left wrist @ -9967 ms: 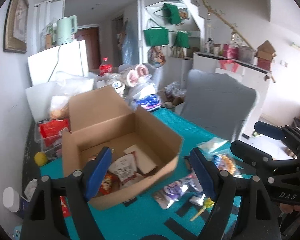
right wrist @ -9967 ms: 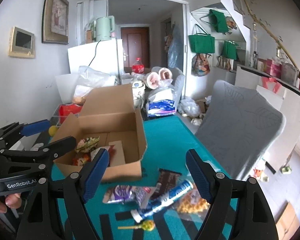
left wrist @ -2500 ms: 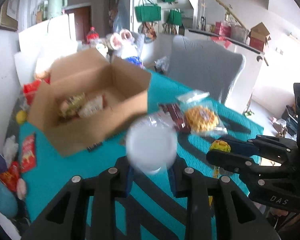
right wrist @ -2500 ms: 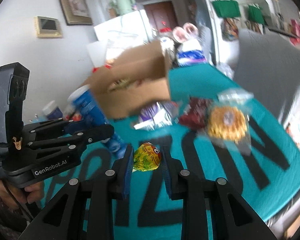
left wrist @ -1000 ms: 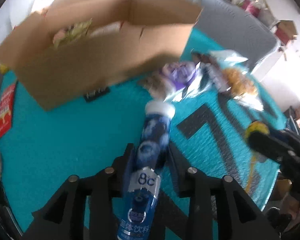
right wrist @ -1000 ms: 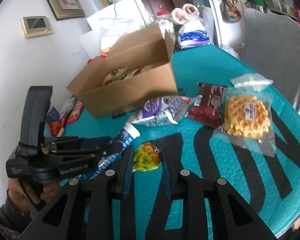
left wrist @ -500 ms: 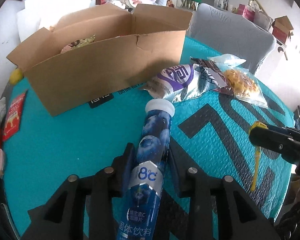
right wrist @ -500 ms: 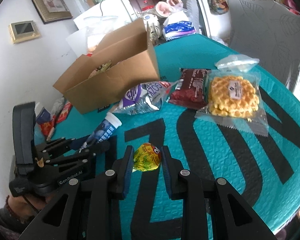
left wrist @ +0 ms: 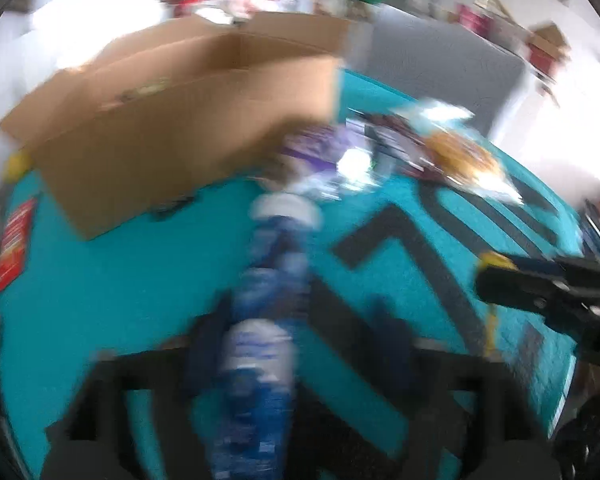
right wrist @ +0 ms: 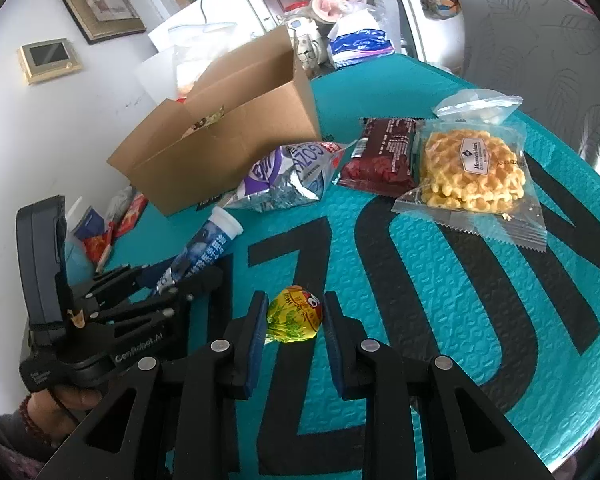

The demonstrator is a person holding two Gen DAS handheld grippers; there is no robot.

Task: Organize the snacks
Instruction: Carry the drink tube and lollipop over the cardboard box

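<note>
Tools both loaded: left tool [right wrist: 180, 276] pinches a blue tube [right wrist: 204, 252], right tool [right wrist: 294, 314] pinches a yellow lollipop [right wrist: 294, 314].
Tube's long axis runs forward from the left tool, white cap [right wrist: 228, 220] aimed at the open box [right wrist: 220, 140] on the teal table [right wrist: 440, 300]. Tube label blue with white print. Lollipop head sits between the right pads. Purple bag [right wrist: 288, 178], dark red packet [right wrist: 380, 156] and waffle pack [right wrist: 472, 168] lie beside the box. Left wrist view smeared; tube [left wrist: 268, 304] only a blur, box contents unclear.
</note>
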